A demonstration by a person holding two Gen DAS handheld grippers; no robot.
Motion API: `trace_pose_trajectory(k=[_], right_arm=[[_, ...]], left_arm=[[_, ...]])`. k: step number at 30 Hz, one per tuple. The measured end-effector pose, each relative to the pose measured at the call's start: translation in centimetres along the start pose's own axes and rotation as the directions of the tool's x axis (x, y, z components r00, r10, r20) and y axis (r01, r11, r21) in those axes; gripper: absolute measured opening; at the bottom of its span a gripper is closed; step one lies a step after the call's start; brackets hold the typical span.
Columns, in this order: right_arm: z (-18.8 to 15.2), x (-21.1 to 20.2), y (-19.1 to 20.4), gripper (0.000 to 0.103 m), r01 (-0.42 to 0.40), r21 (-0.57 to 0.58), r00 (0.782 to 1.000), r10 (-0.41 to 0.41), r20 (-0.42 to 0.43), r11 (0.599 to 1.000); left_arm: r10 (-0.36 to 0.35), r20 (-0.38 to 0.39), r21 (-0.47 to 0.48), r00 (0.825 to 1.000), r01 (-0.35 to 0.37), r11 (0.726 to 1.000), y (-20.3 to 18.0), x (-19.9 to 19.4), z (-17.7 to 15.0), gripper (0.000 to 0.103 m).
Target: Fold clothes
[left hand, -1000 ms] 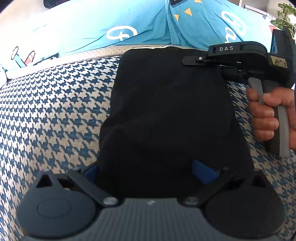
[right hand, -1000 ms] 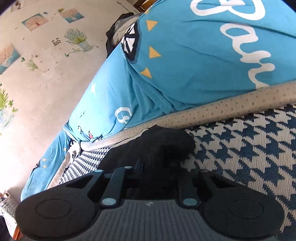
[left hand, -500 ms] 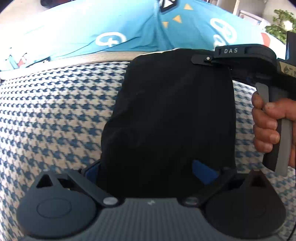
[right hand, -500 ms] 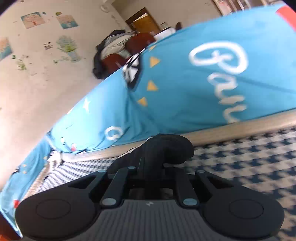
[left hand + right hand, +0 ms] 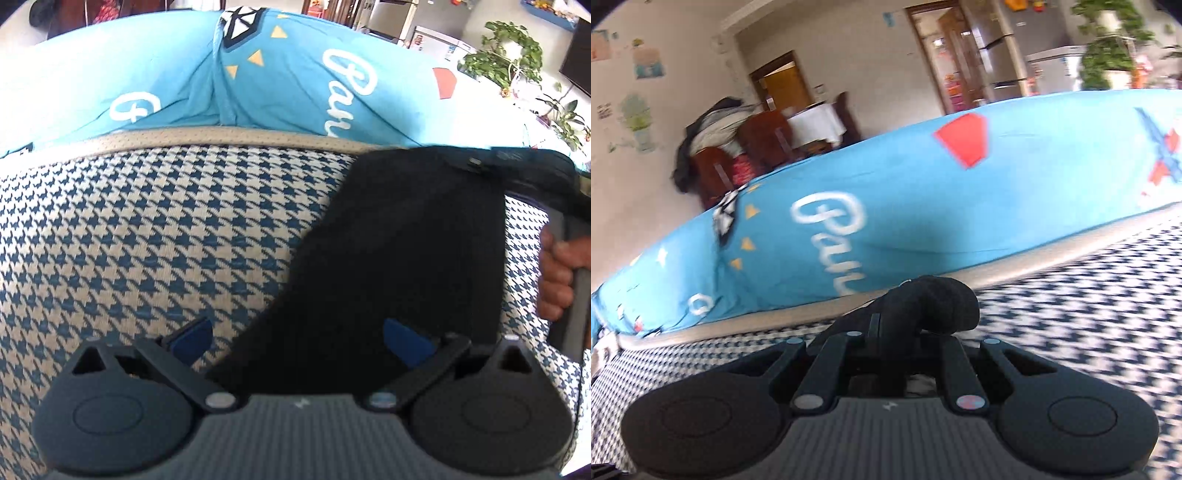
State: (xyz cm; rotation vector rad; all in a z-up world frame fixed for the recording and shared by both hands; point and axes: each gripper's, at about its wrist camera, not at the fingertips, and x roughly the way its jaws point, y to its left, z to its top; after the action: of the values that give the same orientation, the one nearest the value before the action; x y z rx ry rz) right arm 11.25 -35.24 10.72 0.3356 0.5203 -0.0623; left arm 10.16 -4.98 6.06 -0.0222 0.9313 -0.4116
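My right gripper pinches the far corner of the black soft cloth garment — its long axis runs from there back toward my spread left gripper, which holds nothing.

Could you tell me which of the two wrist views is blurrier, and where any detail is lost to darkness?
The right wrist view is blurrier: the houndstooth cover smears into streaks toward the right. The left wrist view is sharper, though the black garment is a featureless dark mass and the right gripper gripping its far edge is soft.
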Motion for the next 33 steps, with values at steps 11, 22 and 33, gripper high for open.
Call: trace_pose_trajectory(k=[11,22,33], right_arm=[[-1.4,-8.1,-10.4,0.017,0.263,0.180,0.965,-0.260,-0.039,0.948],[-2.8,-12.2,-11.7,0.046,0.313,0.177,0.950,-0.311,-0.039,0.933],[-6.6,-15.0,-6.0,0.046,0.108,0.115,0.990,-0.097,-0.101,0.987]], left_arm=[[0.007,0.044,-0.028,0.999,-0.006,1.000,-0.5,-2.4,-2.1,0.103],[0.040,0.070,-0.092,0.997,-0.033,0.995,0.5,-4.8,-5.8,0.103],[0.062,0.043,-0.113,0.997,-0.056,0.992,1.3,-5.7,-9.2,0.103]])
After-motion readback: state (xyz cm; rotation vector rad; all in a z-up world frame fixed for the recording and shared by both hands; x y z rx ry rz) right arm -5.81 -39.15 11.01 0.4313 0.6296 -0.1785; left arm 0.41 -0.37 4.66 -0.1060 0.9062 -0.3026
